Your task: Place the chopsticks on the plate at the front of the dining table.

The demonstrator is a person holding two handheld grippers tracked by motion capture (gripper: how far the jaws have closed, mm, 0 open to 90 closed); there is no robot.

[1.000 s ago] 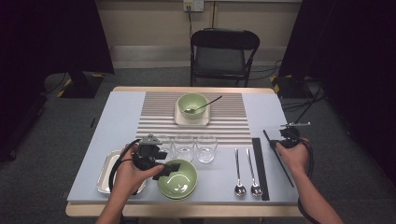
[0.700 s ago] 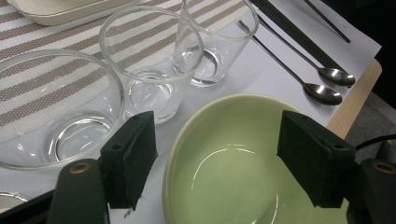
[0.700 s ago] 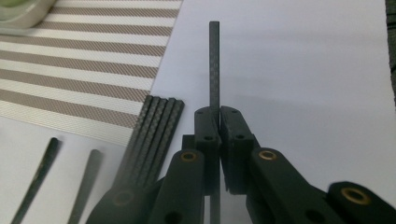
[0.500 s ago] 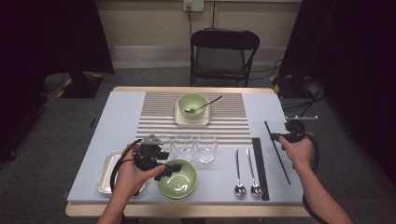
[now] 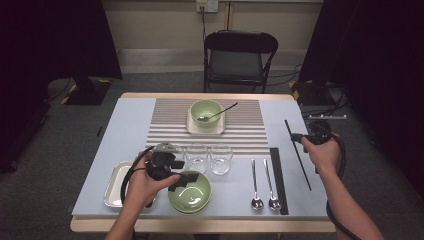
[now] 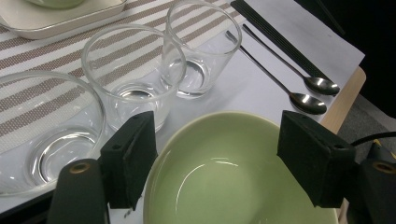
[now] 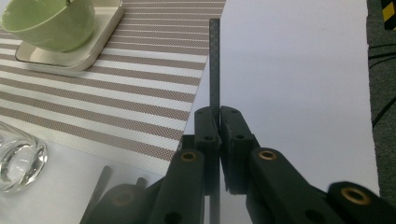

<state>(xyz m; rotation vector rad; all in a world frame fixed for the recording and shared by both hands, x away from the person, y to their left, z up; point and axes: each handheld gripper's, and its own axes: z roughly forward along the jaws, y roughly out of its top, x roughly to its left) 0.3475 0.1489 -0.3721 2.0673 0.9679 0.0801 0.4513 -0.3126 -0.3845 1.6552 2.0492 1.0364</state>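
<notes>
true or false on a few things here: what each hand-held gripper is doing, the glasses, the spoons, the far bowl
1. The right hand-held gripper is shut on a black chopstick. True.
2. The left hand-held gripper is clamped on a glass. False: its jaws stand open over the near green bowl.
3. Three empty glasses stand in a row. True.
4. The two spoons lie in the near bowl. False: they lie on the table, right of it.
5. The far green bowl holds a utensil. True.
</notes>
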